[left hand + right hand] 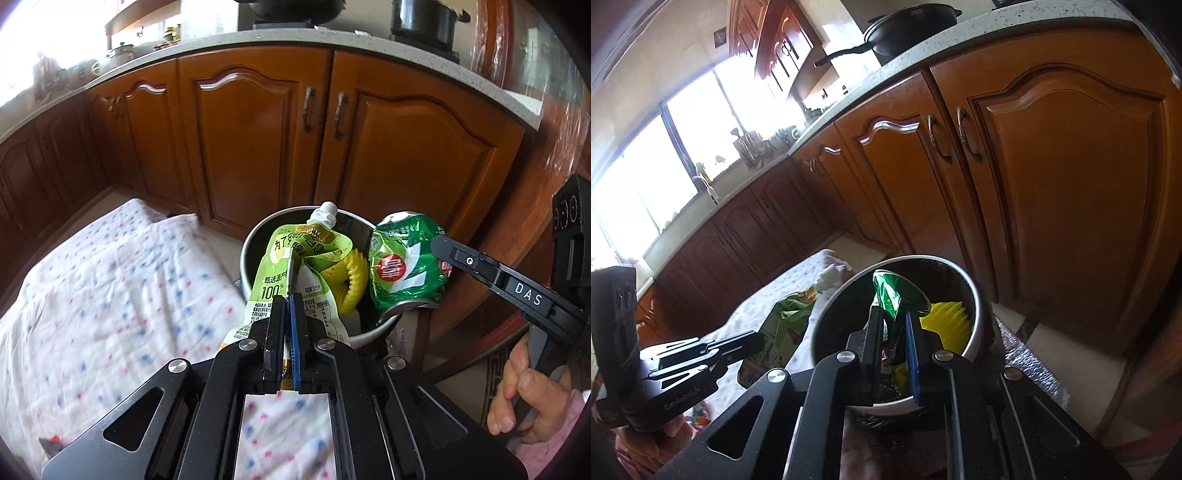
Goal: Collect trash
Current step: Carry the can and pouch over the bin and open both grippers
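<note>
My left gripper (289, 301) is shut on a green spouted drink pouch (295, 258) and holds it above the near rim of a round metal trash bin (246, 251). My right gripper (892, 317) is shut on a crushed green can (888, 291) and holds it over the bin (979, 325). In the left wrist view the can (402, 266) hangs at the bin's right rim with the right gripper (443, 249) on it. A yellow ridged piece (351, 280) lies inside the bin, also in the right wrist view (947, 319). The pouch (786, 321) and left gripper (753, 341) show at left there.
A white cloth with small blue and red dots (110, 288) covers the surface left of the bin. Wooden kitchen cabinets (251, 147) stand close behind it under a pale countertop (295, 40) with black pots. A wooden table edge (535, 203) curves at the right.
</note>
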Demonstrator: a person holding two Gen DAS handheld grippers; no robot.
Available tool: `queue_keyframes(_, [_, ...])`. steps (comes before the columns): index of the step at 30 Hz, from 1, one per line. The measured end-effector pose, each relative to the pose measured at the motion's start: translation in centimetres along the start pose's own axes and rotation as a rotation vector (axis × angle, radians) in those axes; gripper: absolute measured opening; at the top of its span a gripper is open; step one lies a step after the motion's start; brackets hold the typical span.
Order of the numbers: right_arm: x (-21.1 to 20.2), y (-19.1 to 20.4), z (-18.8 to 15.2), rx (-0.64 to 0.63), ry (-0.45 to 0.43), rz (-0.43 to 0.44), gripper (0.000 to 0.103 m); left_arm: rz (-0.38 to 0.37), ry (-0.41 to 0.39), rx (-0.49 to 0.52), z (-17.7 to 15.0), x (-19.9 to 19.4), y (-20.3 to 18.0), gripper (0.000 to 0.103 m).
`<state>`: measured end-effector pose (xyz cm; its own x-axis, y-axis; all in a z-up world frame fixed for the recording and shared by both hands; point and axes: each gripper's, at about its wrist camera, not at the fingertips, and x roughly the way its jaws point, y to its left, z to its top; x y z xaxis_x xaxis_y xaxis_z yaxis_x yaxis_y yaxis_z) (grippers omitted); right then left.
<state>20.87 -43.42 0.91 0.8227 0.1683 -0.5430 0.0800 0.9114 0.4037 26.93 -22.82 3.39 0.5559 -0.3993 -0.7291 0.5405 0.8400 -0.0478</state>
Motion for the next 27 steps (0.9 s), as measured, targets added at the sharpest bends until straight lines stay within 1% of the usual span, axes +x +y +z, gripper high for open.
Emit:
queue_keyframes(7, [1.7, 0.0, 0.1, -0.043, 0.041, -0.040, 0.012, 0.006, 0.046, 0.053, 1.5, 3.0, -1.7, 0.002])
queue_keyframes(12, [3.1, -0.6, 0.0, -0.047, 0.075, -0.051, 0.012, 0.016, 0.084, 0.075, 1.8, 5.1, -2.3, 0.002])
queue_keyframes(17, [4.0, -1.1, -0.1, -0.036, 0.100, -0.044, 0.012, 0.016, 0.114, 0.074, 2.2, 6.9, -2.5, 0.003])
queue_keyframes(19, [4.3, -1.5, 0.3, -0.018, 0.105, -0.025, 0.017, 0.009, 0.124, 0.074, 2.4, 7.4, -2.5, 0.004])
queue_keyframes(20, [4.3, -1.6, 0.3, -0.008, 0.101, -0.017, 0.017, 0.006, 0.126, 0.076, 2.4, 7.5, -2.6, 0.005])
queue_keyframes(21, [4.1, -1.7, 0.2, 0.001, 0.097, -0.012, 0.017, 0.009, 0.128, 0.078, 2.4, 7.5, -2.6, 0.007])
queue_keyframes(22, [3.9, -1.7, 0.3, 0.004, 0.096, -0.007, 0.017, 0.015, 0.129, 0.080, 2.3, 7.5, -2.7, 0.013])
queue_keyframes(23, [3.8, -1.8, 0.3, 0.011, 0.093, -0.001, 0.018, 0.015, 0.124, 0.080, 2.3, 7.4, -2.7, 0.016])
queue_keyframes(25, [3.4, -1.9, 0.2, 0.023, 0.082, 0.002, 0.026, 0.021, 0.106, 0.070, 2.3, 7.0, -2.4, 0.033])
queue_keyframes(27, [2.8, -1.8, -0.1, 0.032, 0.075, 0.012, 0.027, 0.025, 0.092, 0.050, 1.9, 6.4, -2.1, 0.035])
